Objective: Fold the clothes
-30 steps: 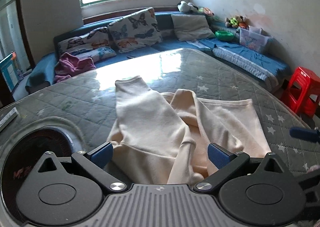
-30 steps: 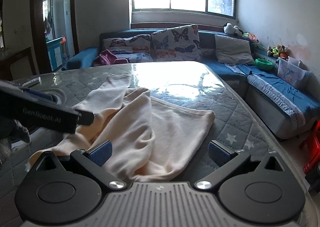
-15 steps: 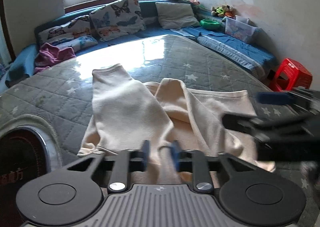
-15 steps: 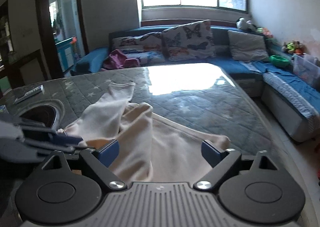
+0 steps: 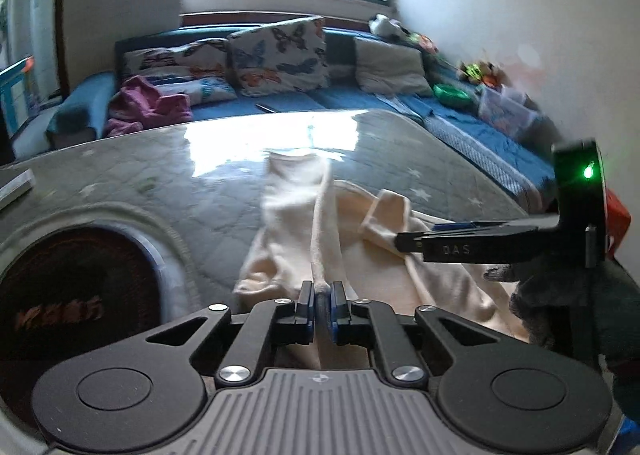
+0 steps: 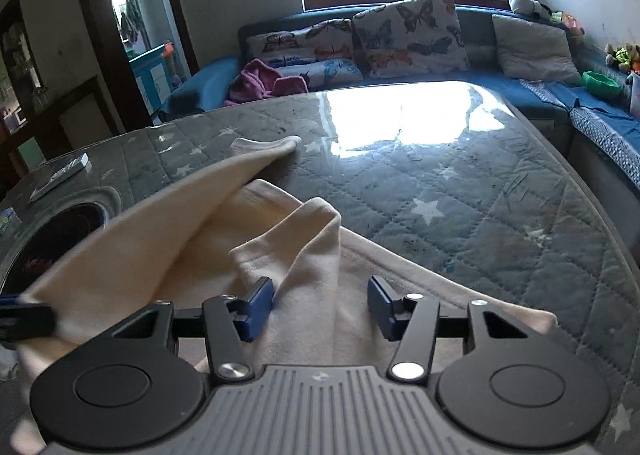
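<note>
On the quilted grey table cover [image 6: 480,215] lies the cream garment [image 6: 312,247], bunched toward the near left, one sleeve reaching far toward the window glare. A second ago the left gripper [image 5: 320,305] stood wide open over the cloth; now its blue pads are clamped on a raised ridge of the fabric, which runs taut from the pads toward the far sleeve end. The right gripper [image 6: 320,305] was also at full spread — now its jaws are closing, with a folded cuff and the cloth below between them, the left pad just at the cuff's hem and the right pad apart from the cloth. It has come in over the garment from the right, and in the left wrist view its dark finger lies across the fabric, a green light on its body. That view is blurred, so the sofa [image 6: 520,83] and butterfly cushions [image 6: 408,35] are soft. A gloved hand [image 5: 560,295] is partly cut off at the right edge — the garment's near hem is hidden behind both gripper bodies.
</note>
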### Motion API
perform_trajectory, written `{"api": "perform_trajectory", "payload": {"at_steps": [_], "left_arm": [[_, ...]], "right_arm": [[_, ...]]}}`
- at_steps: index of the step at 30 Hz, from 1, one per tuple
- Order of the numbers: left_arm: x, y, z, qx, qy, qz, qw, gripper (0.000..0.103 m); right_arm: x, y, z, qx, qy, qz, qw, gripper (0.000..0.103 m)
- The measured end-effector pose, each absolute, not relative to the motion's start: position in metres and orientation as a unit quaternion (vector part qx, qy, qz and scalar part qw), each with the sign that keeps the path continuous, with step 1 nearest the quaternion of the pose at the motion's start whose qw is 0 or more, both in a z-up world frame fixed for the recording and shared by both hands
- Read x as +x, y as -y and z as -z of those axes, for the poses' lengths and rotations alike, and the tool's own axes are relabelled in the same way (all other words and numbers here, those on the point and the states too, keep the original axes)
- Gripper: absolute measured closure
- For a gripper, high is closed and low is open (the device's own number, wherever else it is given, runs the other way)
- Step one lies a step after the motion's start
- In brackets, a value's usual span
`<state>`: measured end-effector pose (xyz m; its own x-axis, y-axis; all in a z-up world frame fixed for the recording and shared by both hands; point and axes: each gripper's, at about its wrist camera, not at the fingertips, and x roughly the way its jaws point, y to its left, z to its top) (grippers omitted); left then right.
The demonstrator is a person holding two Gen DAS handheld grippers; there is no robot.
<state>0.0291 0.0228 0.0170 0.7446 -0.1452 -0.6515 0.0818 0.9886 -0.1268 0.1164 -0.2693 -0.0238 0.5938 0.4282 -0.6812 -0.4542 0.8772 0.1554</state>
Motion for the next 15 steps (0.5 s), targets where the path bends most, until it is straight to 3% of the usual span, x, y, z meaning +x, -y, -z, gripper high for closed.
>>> {"api": "perform_trajectory", "payload": {"at_steps": [1,3,8,15], "left_arm": [[0.024,-0.029,-0.020,-0.050,-0.350,0.055,0.934,0.095],[0.016,-0.040,-0.022,-0.061,-0.347,0.045,0.935,0.095],[-0.007,-0.061,-0.028,-0.081,-0.342,0.025,0.936,0.095],[-0.032,-0.080,-0.027,-0.096,-0.344,0.020,0.934,0.095]], "right_arm": [[0.116,0.269,0.024,-0.018,-0.376,-0.250,0.892,0.057],[0.116,0.271,0.024,-0.010,-0.377,-0.260,0.889,0.075],[0.109,0.274,0.017,-0.003,-0.365,-0.260,0.894,0.095],[0.067,0.305,-0.018,0.001,-0.304,-0.238,0.922,0.098]]}}
